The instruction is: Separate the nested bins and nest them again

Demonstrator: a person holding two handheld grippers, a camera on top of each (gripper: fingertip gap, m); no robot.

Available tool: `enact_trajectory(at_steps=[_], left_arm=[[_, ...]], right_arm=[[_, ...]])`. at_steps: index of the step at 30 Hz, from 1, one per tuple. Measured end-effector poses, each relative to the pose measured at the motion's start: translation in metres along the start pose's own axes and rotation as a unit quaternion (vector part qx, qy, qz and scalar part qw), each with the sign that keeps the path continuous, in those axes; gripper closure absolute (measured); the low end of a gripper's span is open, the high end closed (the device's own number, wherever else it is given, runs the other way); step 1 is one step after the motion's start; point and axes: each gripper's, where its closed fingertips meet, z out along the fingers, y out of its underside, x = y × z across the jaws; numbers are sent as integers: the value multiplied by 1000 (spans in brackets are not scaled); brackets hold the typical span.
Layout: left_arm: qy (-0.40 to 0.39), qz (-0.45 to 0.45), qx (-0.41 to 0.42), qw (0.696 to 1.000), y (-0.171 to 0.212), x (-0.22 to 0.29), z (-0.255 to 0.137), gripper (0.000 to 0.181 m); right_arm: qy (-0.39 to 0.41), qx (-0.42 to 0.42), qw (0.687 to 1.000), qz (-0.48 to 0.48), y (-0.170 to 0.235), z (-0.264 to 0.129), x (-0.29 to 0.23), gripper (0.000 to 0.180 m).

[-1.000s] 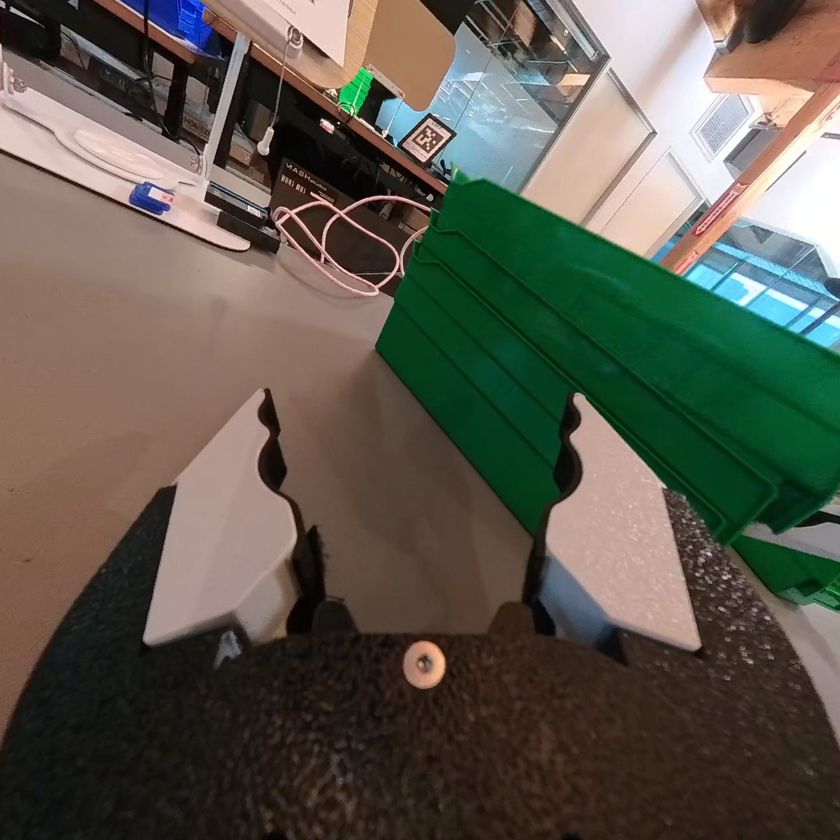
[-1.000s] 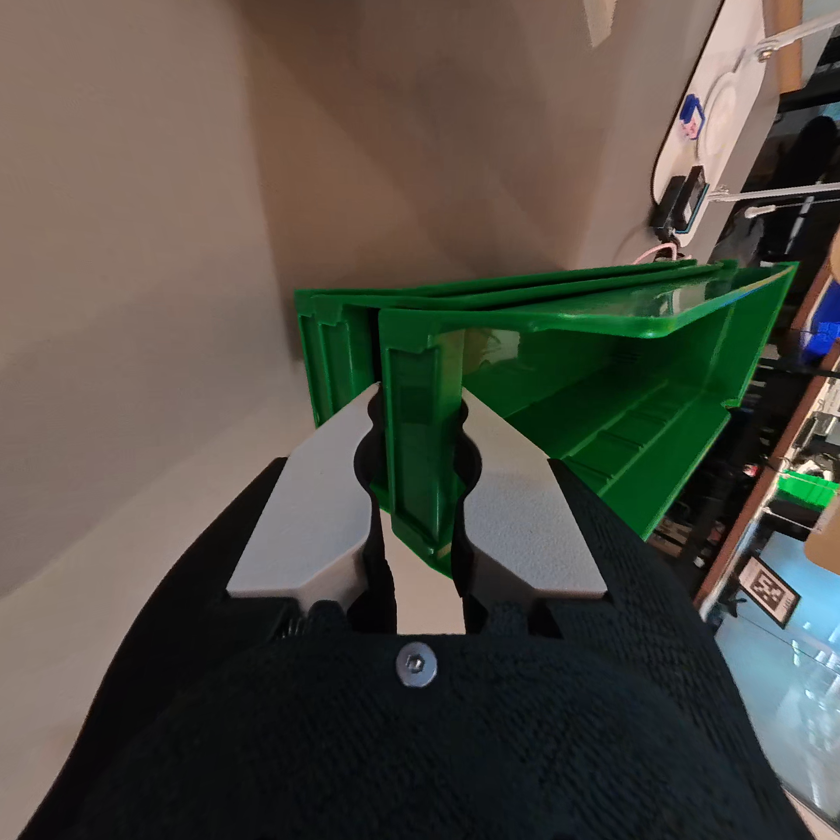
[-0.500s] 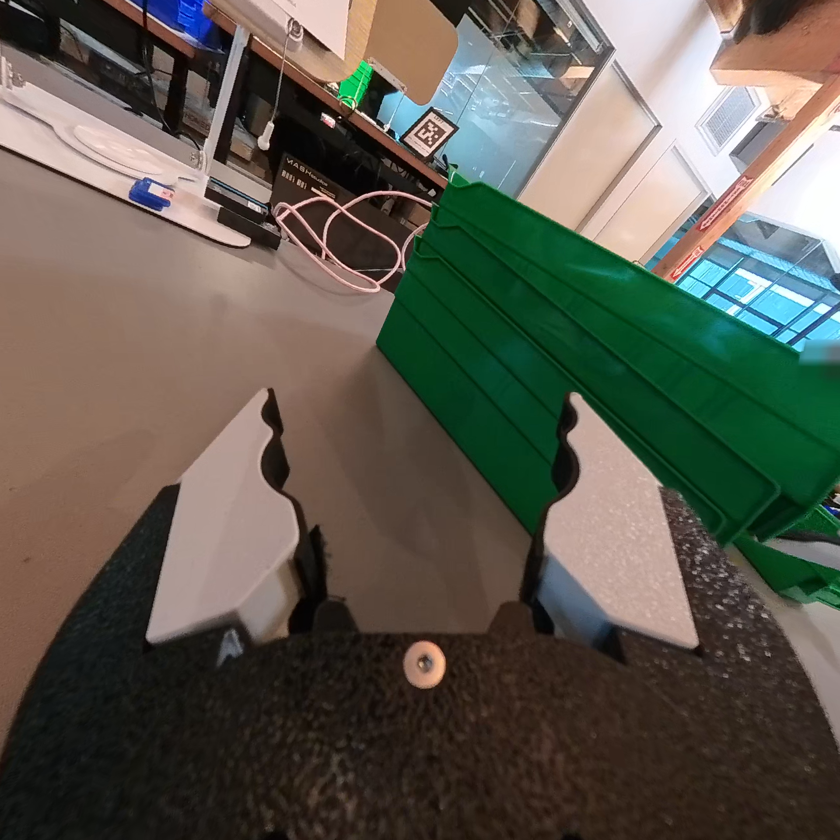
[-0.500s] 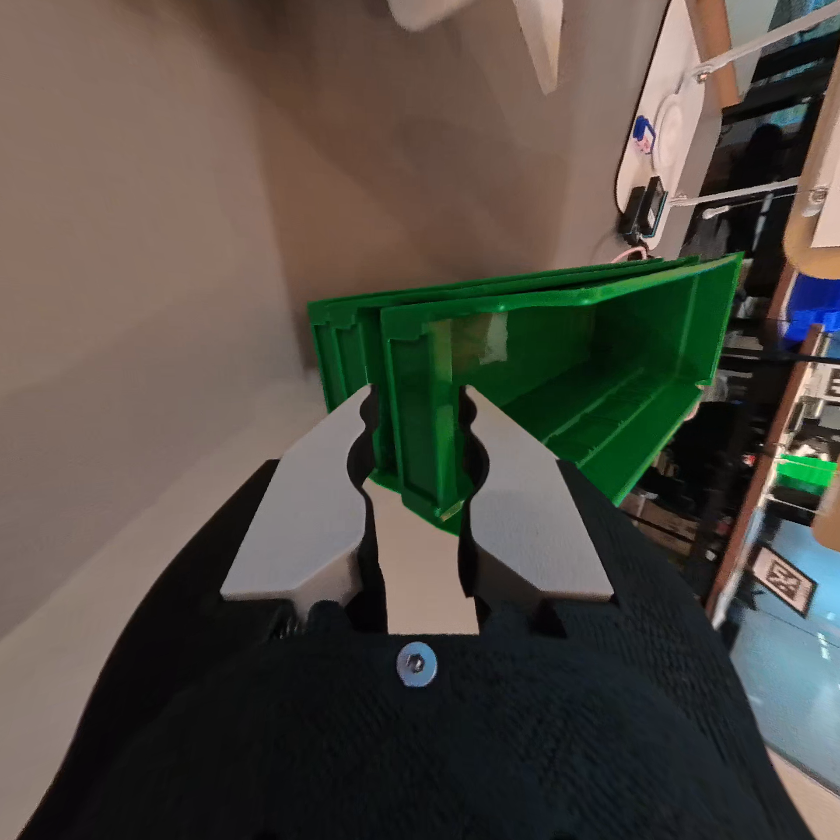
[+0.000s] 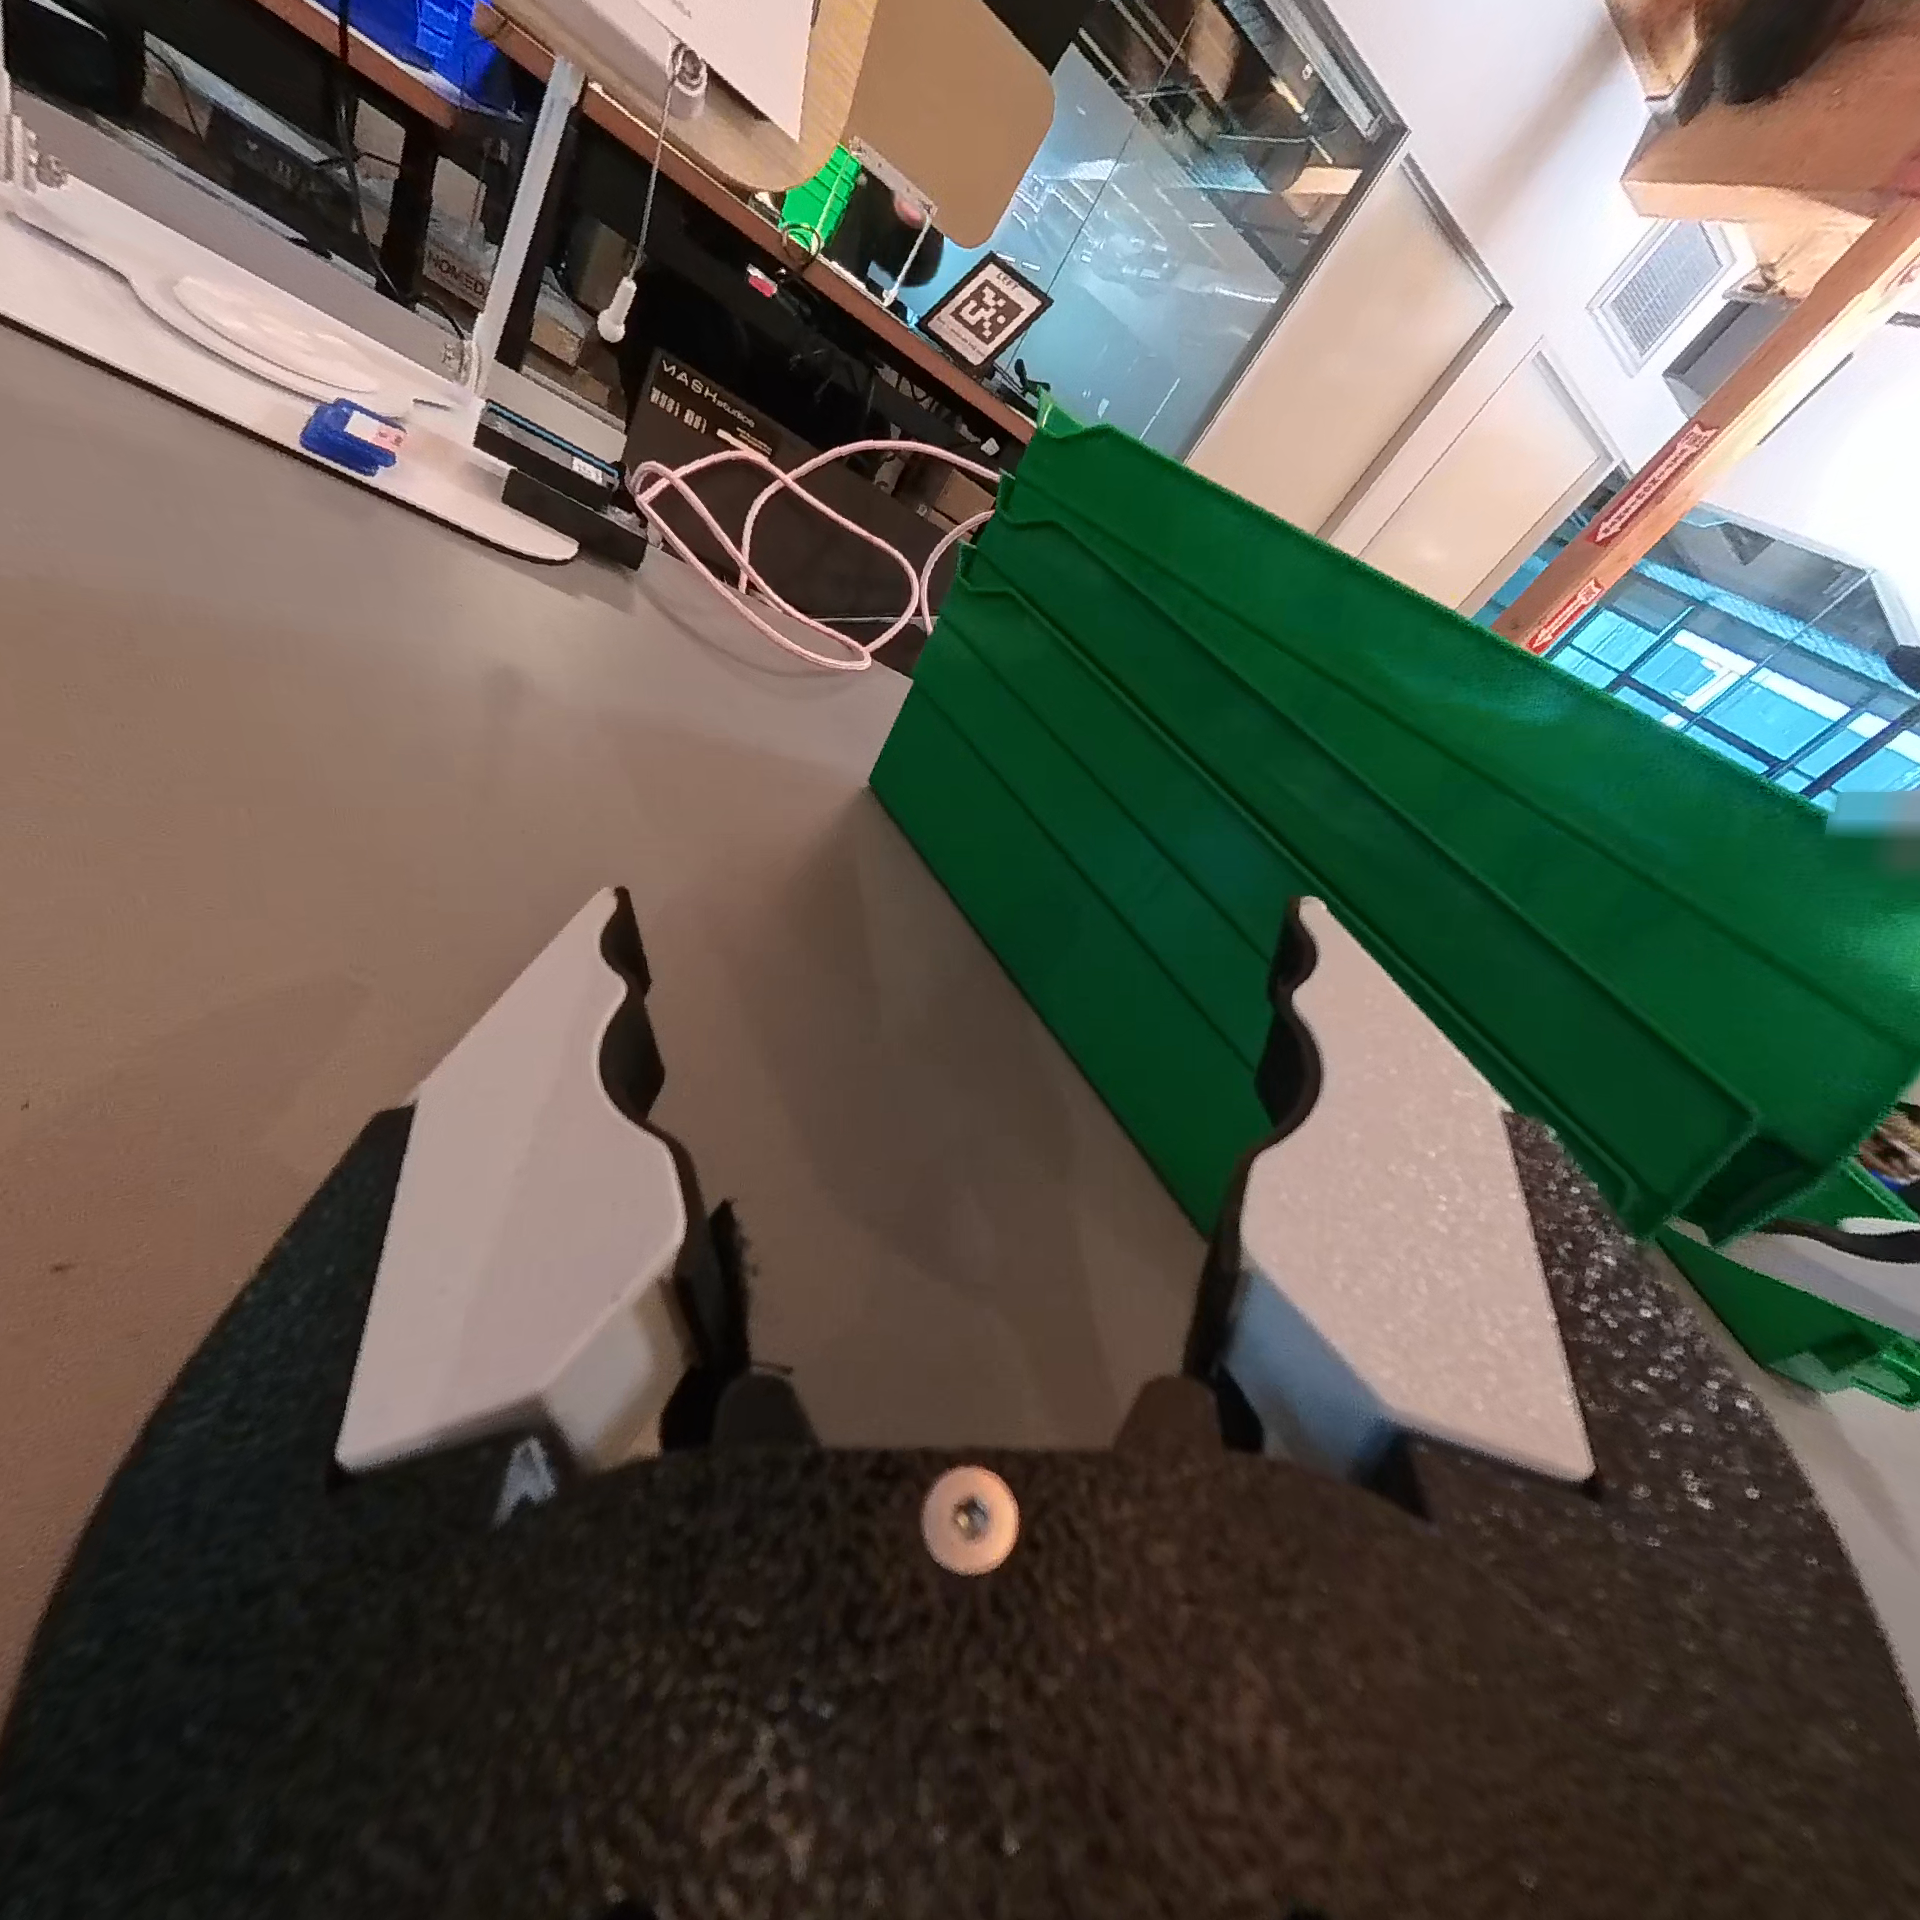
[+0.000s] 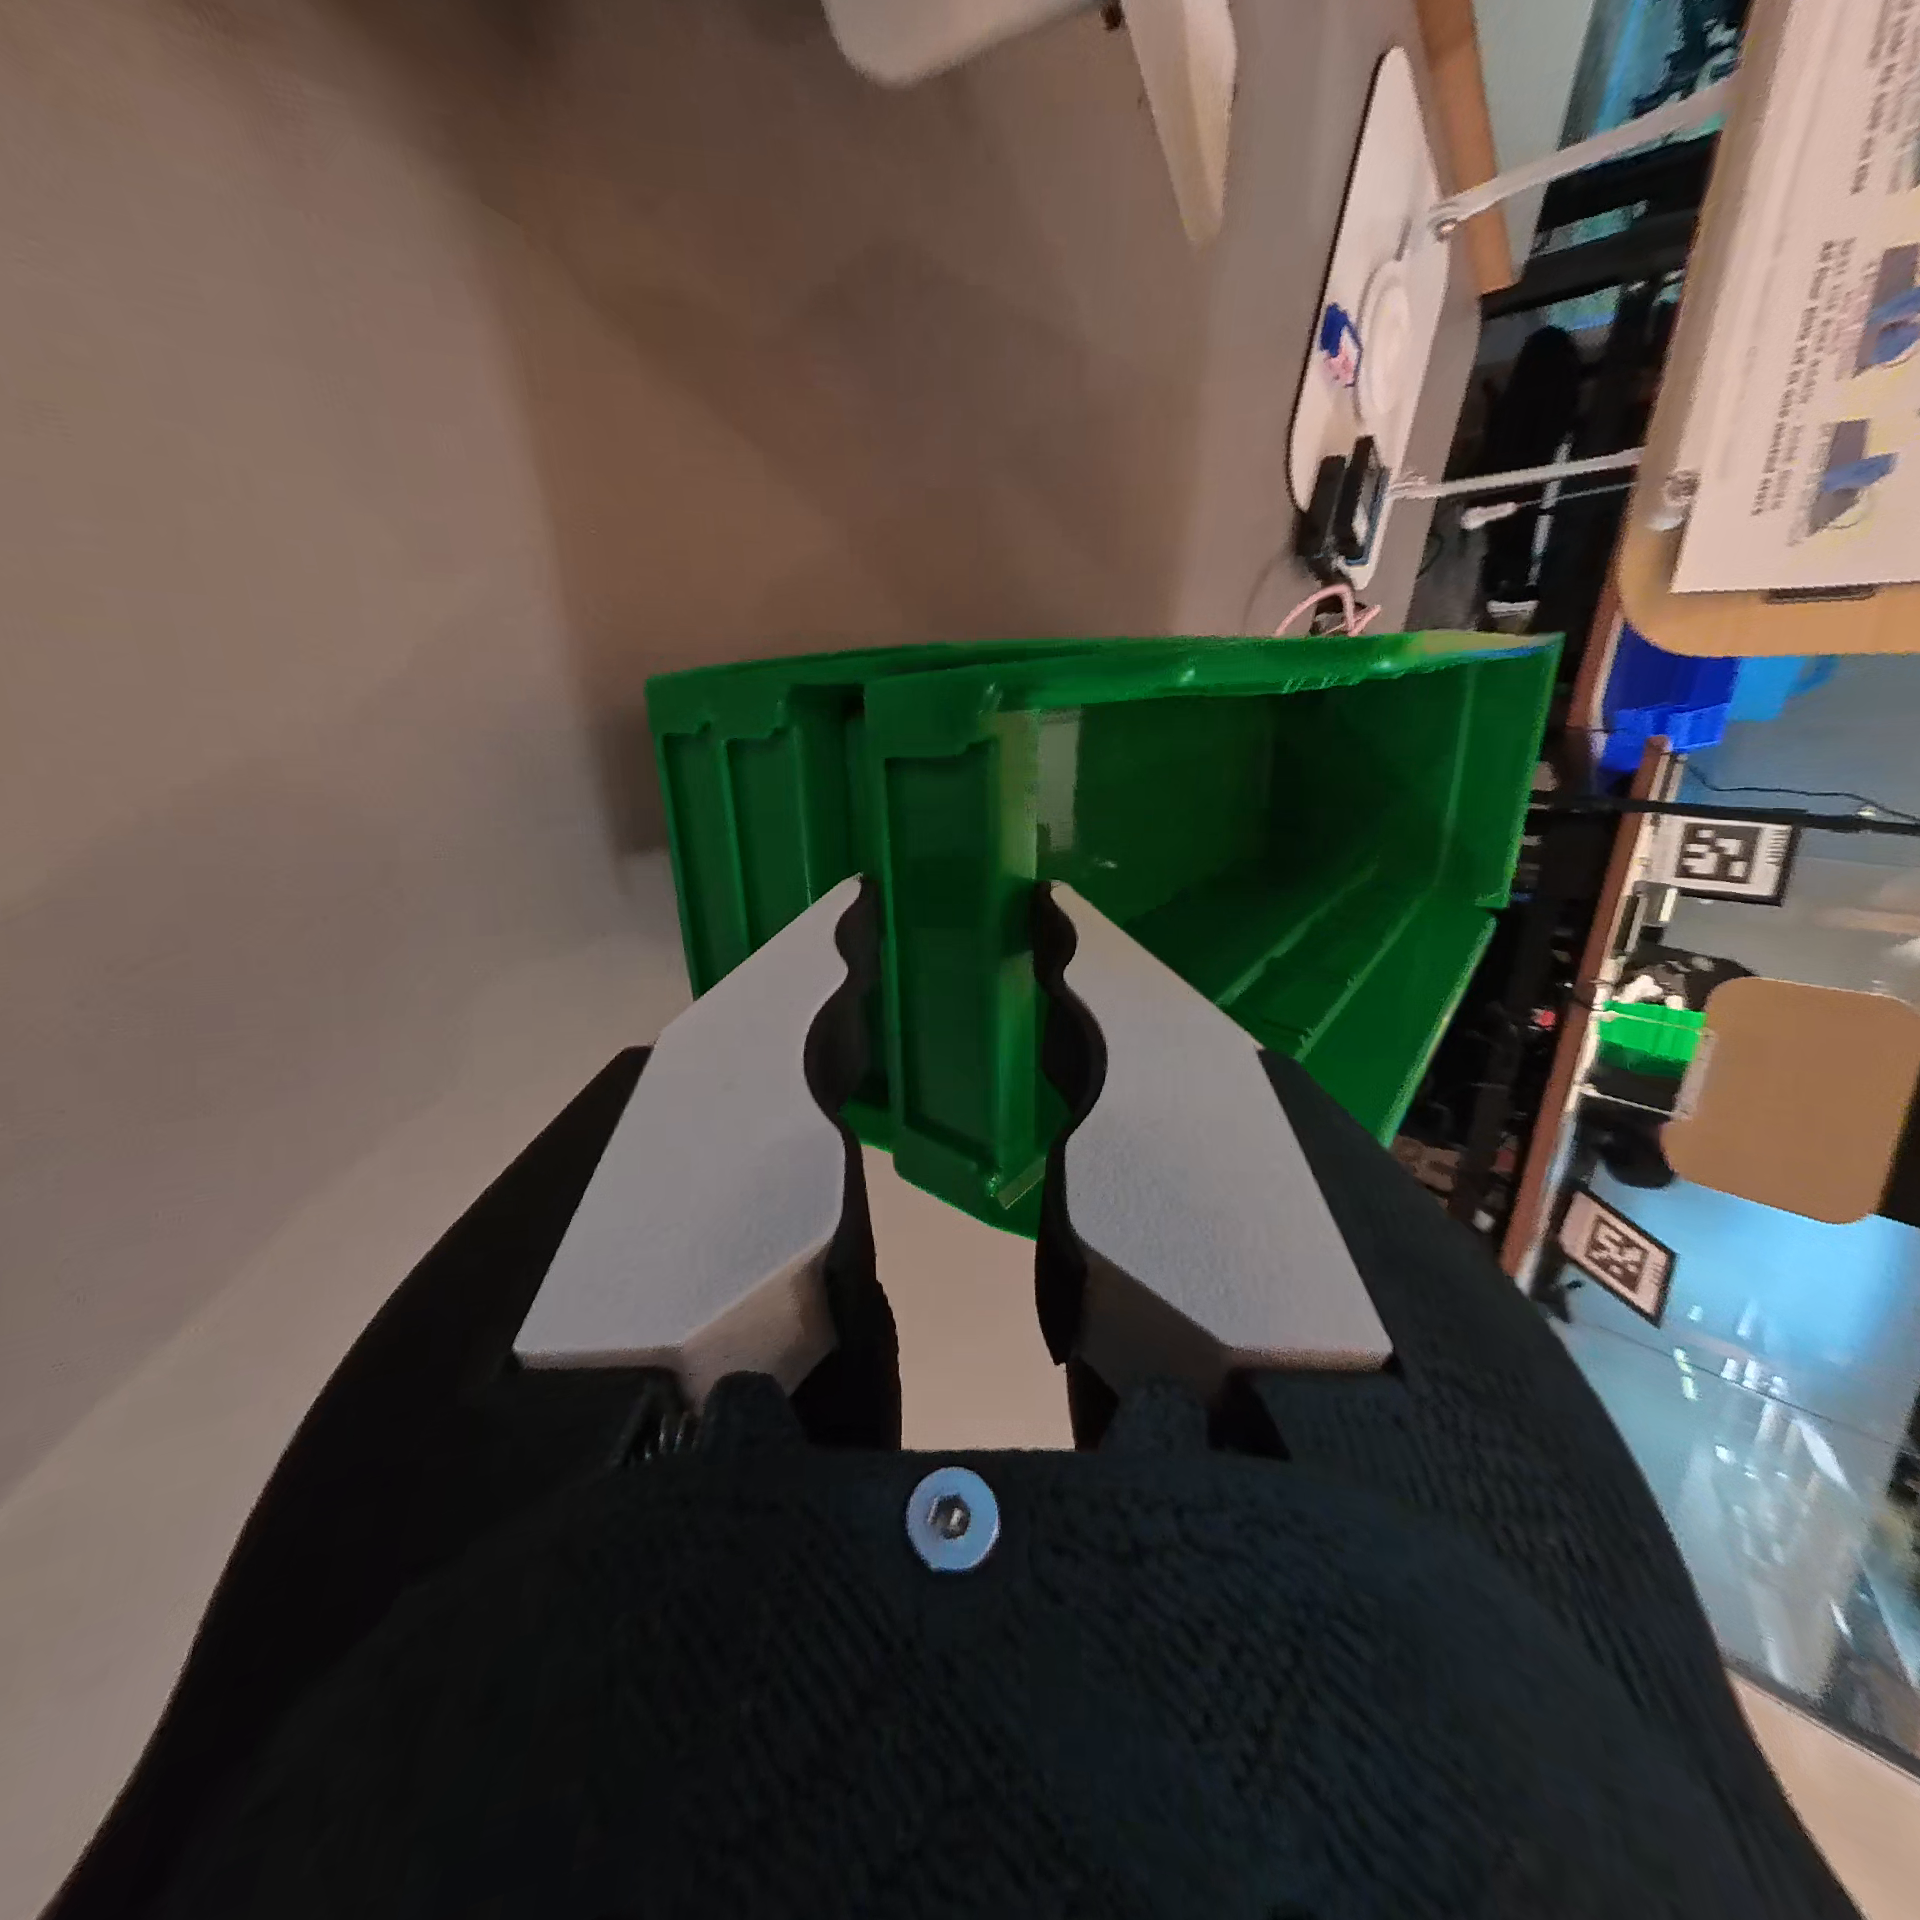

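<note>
Three green bins [image 5: 1247, 748] lie nested on the grey table [image 5: 312, 779], just right of my left gripper [image 5: 956, 904]. That gripper is open and empty, low over the table, with its right finger [image 5: 1382, 1143] beside the stack's long side. My right gripper [image 6: 951, 888] is shut on the near end wall of the innermost bin [image 6: 1247, 810]. This bin stands partly out of the two outer bins [image 6: 748, 790], and its open inside faces the right wrist camera.
A white board [image 5: 208, 312] with a small blue object [image 5: 348, 431], a black box [image 5: 571, 499] and a pink cable [image 5: 790, 561] lie at the table's far edge. Another green bin [image 5: 1818, 1340] sits at the lower right. Shelves and glass walls stand behind.
My right gripper, still gripping the inner bin's end wall, has drawn that bin a little farther out of the outer two. My left gripper stays open and has barely moved.
</note>
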Motion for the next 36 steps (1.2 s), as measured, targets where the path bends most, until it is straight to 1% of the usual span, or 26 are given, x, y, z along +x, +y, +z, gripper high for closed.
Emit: enact_trajectory(at_steps=[4,7,9,12,15,16,18,20,22,24,26,28,31,34,36], left_arm=[[0,1,0,1000,0,0,0,63],[1,1,-1,1000,0,0,0,63],[1,1,0,1000,0,1,0,64],[2,1,-1,1000,0,1,0,63],[2,1,-2,1000,1,1,0,64],[4,1,-2,1000,1,2,0,63],[8,1,0,1000,0,3,0,63],[9,1,0,1000,0,3,0,63],[10,1,-1,1000,1,4,0,63],[10,1,-1,1000,1,4,0,63],[10,0,-2,1000,1,3,0,63],[11,-4,-1,1000,1,3,0,63],[15,-17,4,1000,0,3,-1,63],[15,-18,4,1000,0,3,-1,63],[14,-16,4,1000,0,3,-1,63]], right_arm=[[42,4,999,-18,-4,2,3,151],[62,-20,997,-46,-1,9,-1,152],[67,-24,997,-38,-1,11,-2,152],[39,-7,999,9,-1,12,-5,152],[-10,4,997,71,-3,13,-11,151],[-19,11,996,88,-4,12,-12,145],[-26,26,992,119,-6,2,-11,127],[-11,51,988,145,-7,-17,-6,116],[22,72,983,166,2,-43,-3,108],[70,65,978,183,28,-68,-2,101],[121,26,972,198,73,-92,-6,97],[150,-13,968,201,122,-116,-19,103],[187,-93,953,221,201,-154,-42,104],[180,-174,925,285,273,-188,-77,104],[129,-200,911,336,304,-194,-108,104]])
